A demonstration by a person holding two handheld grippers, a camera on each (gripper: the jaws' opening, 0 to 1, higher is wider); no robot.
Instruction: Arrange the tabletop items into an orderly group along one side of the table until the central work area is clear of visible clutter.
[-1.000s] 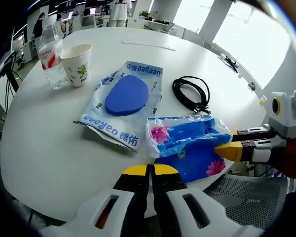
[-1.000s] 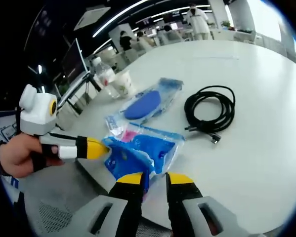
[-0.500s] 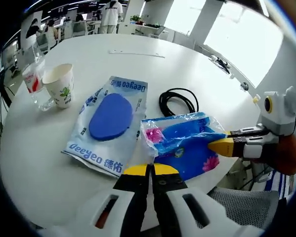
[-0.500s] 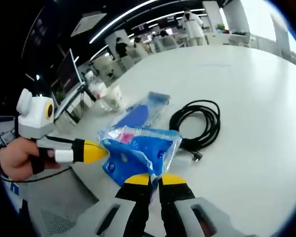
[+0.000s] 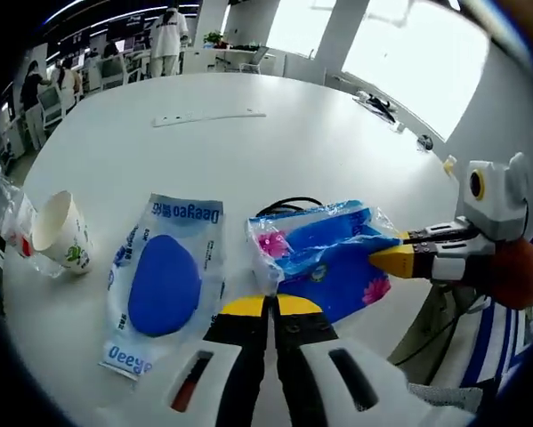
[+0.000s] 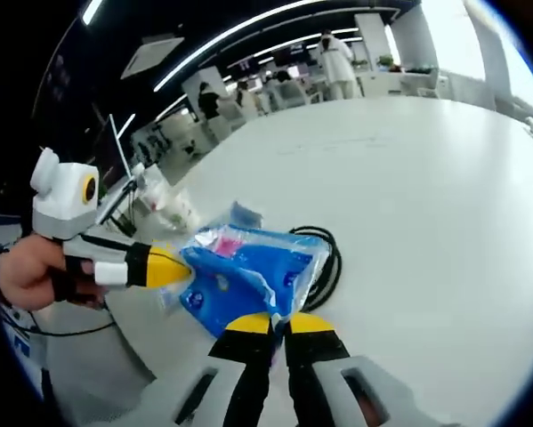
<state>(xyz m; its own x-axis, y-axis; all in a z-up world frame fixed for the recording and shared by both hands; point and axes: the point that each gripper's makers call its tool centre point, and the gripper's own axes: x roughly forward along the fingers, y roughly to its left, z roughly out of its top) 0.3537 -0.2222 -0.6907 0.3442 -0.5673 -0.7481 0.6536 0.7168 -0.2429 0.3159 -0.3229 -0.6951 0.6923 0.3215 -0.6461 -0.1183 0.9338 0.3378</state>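
A blue flowered plastic pack [image 5: 324,262] hangs between both grippers, just above the white table [image 5: 248,151]. My left gripper [image 5: 268,307] is shut on its clear left corner. My right gripper [image 5: 377,259] comes in from the right, pinching the other end. In the right gripper view that gripper [image 6: 268,322] is shut on the pack [image 6: 248,271], and the left gripper [image 6: 179,268] holds its far edge. A black cable [image 5: 282,206] lies half hidden behind the pack. A Deeyeo bag with a blue pad [image 5: 164,285] lies flat to the left.
A paper cup [image 5: 60,242] and a clear water bottle [image 5: 6,212] sit at the table's left edge. A thin white strip [image 5: 208,116] lies farther back. The cable [image 6: 327,258] also peeks out beside the pack. People and desks stand beyond the table.
My right gripper went from open to shut on the pack. The pack has risen and now covers part of the cable. Both views have swung with the hands.
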